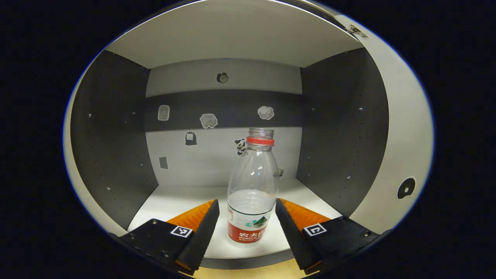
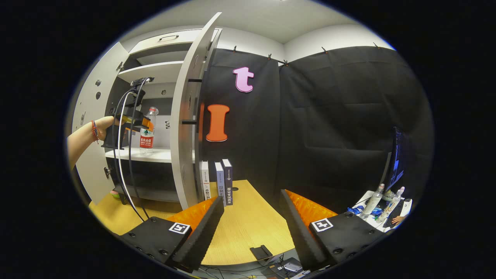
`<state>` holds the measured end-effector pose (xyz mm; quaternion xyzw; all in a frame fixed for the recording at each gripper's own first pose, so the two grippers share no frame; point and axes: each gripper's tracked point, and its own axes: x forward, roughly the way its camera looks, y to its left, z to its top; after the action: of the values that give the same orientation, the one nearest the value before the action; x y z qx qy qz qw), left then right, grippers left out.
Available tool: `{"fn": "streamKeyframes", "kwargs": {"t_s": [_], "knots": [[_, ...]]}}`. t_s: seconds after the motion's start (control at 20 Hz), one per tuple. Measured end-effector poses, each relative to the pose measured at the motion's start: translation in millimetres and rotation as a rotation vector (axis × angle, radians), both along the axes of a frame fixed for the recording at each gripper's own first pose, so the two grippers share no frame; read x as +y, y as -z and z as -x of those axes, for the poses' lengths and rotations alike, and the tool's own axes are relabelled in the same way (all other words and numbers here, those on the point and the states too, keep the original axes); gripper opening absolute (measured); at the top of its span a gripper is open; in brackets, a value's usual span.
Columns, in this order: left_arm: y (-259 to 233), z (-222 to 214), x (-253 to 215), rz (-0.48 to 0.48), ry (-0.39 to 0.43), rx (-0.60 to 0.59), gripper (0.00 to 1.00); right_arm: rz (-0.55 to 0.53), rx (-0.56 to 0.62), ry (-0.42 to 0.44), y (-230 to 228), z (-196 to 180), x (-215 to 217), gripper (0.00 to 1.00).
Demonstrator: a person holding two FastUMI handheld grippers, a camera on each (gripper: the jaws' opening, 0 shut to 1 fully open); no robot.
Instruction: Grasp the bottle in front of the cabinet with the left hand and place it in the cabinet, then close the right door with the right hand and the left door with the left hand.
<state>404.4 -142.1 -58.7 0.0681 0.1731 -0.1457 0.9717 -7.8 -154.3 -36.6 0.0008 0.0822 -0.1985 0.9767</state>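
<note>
One bottle (image 1: 252,190); three books (image 2: 217,183)

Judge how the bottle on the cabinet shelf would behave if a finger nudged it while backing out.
The bottle looks tall, narrow and nearly empty, so probably light and tippy. Clear thin plastic likely flexes. No cap: leftover water could spill.

The bottle (image 1: 252,193) has a red label (image 1: 246,232) with white Chinese signs and tiny letters, too small to read for sure. Each finger of the left claw (image 1: 247,217) carries a black-and-white square marker (image 1: 181,231). The spines of the books (image 2: 217,182) are too small to read.
</note>
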Motion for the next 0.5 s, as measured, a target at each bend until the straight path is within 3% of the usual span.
{"fn": "streamKeyframes", "kwargs": {"t_s": [0.2,0.25,0.5], "knots": [[7,2,6,0.033,-0.019,0.022,0.9,-0.002,-0.002,-0.008,0,-3,2,0.97],[9,3,8,0.039,-0.026,0.028,0.9,-0.002,-0.001,-0.011,1,-4,5,0.92],[3,9,19,0.035,-0.04,0.016,0.9,-0.004,0.0,-0.024,2,-4,8,0.97]]}}
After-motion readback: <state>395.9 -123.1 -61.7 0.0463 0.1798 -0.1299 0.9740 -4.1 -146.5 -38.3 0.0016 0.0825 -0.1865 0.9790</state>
